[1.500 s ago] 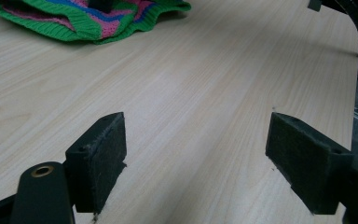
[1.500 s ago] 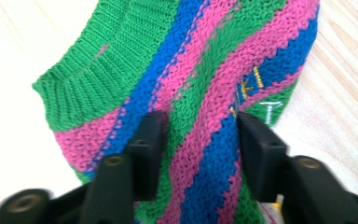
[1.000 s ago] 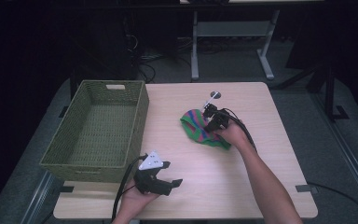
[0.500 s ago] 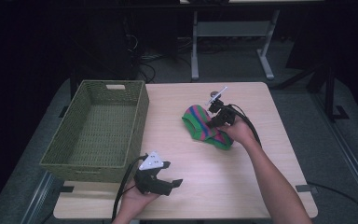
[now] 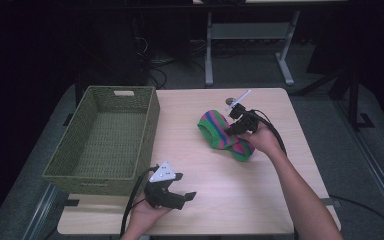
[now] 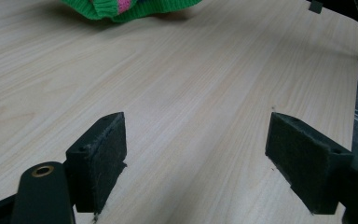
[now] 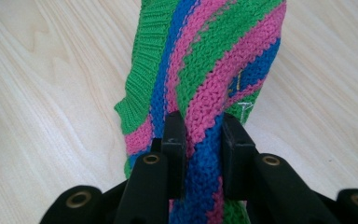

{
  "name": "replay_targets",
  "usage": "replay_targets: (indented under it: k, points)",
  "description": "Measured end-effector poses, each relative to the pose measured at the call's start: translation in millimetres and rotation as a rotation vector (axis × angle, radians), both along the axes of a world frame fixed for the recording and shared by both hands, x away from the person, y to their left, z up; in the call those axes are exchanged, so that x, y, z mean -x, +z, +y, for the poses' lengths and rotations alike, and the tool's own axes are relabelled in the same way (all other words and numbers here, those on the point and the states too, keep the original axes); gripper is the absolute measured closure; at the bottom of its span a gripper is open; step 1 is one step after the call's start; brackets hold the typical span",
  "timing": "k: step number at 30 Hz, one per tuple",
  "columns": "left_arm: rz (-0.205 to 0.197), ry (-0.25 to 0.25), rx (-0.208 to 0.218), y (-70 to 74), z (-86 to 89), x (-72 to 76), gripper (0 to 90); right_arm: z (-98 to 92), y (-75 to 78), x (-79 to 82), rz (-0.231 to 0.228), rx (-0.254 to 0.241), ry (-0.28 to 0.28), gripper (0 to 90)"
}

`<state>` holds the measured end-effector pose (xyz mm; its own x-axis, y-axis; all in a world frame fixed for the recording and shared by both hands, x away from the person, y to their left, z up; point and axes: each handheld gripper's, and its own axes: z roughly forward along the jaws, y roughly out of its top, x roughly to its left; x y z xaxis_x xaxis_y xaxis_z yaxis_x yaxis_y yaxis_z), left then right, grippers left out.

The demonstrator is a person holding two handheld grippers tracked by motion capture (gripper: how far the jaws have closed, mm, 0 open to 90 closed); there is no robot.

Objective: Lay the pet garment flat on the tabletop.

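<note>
Striped knit sock (image 5: 225,135) now lifted off table, pinched in right gripper (image 7: 199,140); basket (image 5: 105,135) next. Left gripper (image 6: 196,154) wide open, empty.

Overhead light brightens the table (image 5: 280,195) against dark surroundings, with soft shadows and slightly grainy close-ups.

No legible text, label, brand, number or sign appears on any surface in the high view, the left gripper view or the right gripper view.
</note>
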<state>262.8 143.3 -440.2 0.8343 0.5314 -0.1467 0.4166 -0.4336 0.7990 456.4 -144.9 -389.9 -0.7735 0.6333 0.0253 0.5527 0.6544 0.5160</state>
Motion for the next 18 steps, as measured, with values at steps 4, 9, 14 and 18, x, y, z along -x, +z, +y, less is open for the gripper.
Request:
replay_targets:
  k: [4, 9, 14, 18]
  points:
    - [-0.001, 0.000, 0.000, 0.0, 0.0, 0.0, 20.0, -1.1, 7.7, 2.2, 0.003, 0.000, 0.016, 74.3]
    - [-0.006, -0.001, -0.004, 0.1, 1.2, -0.4, 20.0, -2.3, 17.1, 6.5, -0.015, -0.009, 0.031, 74.3]
    - [0.000, 0.001, 0.002, -0.2, 0.5, 0.1, 19.9, -5.5, 27.9, 13.3, -0.014, -0.048, 0.032, 74.3]
    - [0.000, 0.001, 0.000, 0.1, 0.3, 0.3, 19.9, -3.8, 35.7, 22.2, -0.030, -0.058, 0.058, 74.3]
